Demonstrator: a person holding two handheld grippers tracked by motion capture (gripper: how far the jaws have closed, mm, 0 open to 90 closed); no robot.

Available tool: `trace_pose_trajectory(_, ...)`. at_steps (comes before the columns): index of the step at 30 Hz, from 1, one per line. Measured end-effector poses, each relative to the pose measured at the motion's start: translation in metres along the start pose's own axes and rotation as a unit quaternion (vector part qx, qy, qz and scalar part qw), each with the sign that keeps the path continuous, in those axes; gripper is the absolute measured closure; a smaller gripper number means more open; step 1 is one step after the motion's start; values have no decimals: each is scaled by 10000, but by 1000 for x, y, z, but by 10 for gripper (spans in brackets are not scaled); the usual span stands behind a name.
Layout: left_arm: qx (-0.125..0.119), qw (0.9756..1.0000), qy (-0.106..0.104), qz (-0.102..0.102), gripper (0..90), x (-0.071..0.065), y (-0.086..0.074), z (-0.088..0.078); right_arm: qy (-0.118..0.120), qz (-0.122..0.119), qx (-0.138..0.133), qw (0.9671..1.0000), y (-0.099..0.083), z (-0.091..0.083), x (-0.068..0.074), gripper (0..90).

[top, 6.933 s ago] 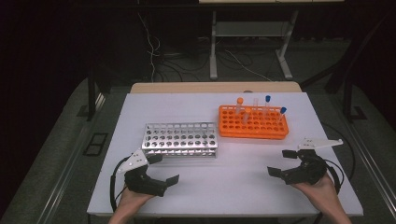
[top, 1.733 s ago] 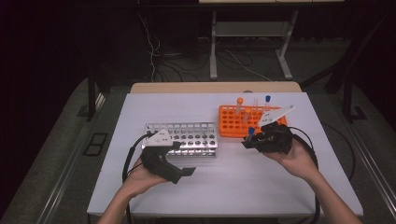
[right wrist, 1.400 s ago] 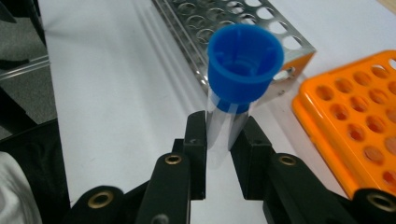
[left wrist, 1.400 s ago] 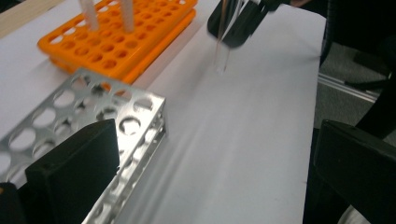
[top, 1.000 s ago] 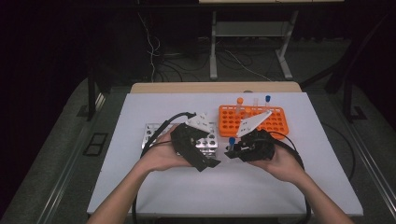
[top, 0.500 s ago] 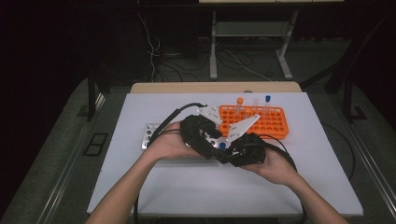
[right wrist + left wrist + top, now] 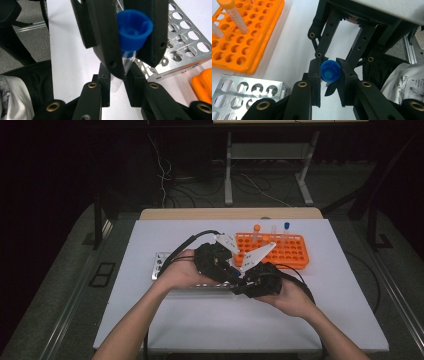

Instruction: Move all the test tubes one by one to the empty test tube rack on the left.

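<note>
Black and two-jawed, the left tool (image 7: 327, 82) and right tool (image 7: 117, 87) met above the white counter (image 7: 200, 320). Between them sat a small clear plastic tube with a blue screw cap (image 7: 330, 71): the right tool gripped its clear body, while the left tool's jaws, just closing, pressed on either side of the cap. Just beyond and below lay the perforated silver metal rack (image 7: 162, 265). Farther back stood the orange plastic tube rack (image 7: 290, 251), holding several upright tubes.
</note>
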State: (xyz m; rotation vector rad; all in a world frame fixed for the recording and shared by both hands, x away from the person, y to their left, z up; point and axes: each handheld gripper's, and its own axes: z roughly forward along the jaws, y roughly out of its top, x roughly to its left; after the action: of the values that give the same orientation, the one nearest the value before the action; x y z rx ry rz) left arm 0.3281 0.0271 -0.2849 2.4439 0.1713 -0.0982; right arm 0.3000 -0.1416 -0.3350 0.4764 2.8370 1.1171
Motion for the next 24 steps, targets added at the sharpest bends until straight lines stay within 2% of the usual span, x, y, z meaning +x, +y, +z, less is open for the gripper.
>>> trace_pose_trajectory(3,-9,10000,29,9,741,3,1,-3,-85,1,-26,10000,-1,-1,1,647)
trace_pose_trajectory(10,-86,9998,162,-87,740,12,6,-15,-200,256,-204,9993,-10,-9,-5,543)
trace_pose_trajectory(15,-165,9993,282,-186,740,21,7,-22,-362,632,-392,9966,-19,-17,-11,314)
trace_pose_trajectory(16,-165,9993,282,-186,741,21,7,-22,-362,632,-392,9966,-19,-17,-11,314)
trace_pose_trajectory(17,-178,9992,306,-207,740,23,8,-23,-401,703,-430,9958,-23,-20,-13,161)
trace_pose_trajectory(18,-176,9990,338,-213,740,25,8,-24,-401,703,-430,9958,-23,-20,-13,161)
trace_pose_trajectory(19,-198,9988,355,-257,740,26,8,-24,-353,804,-467,9950,-27,-22,-14,106)
trace_pose_trajectory(21,-198,9987,397,-258,740,31,9,-25,-348,824,-518,9946,-30,-24,-15,102)
trace_pose_trajectory(22,-212,9985,418,-274,740,33,9,-26,-427,903,-599,9932,-34,-26,-16,0)
trace_pose_trajectory(24,-221,9982,465,-308,741,39,10,-28,-407,924,-636,9929,-37,-27,-16,2)
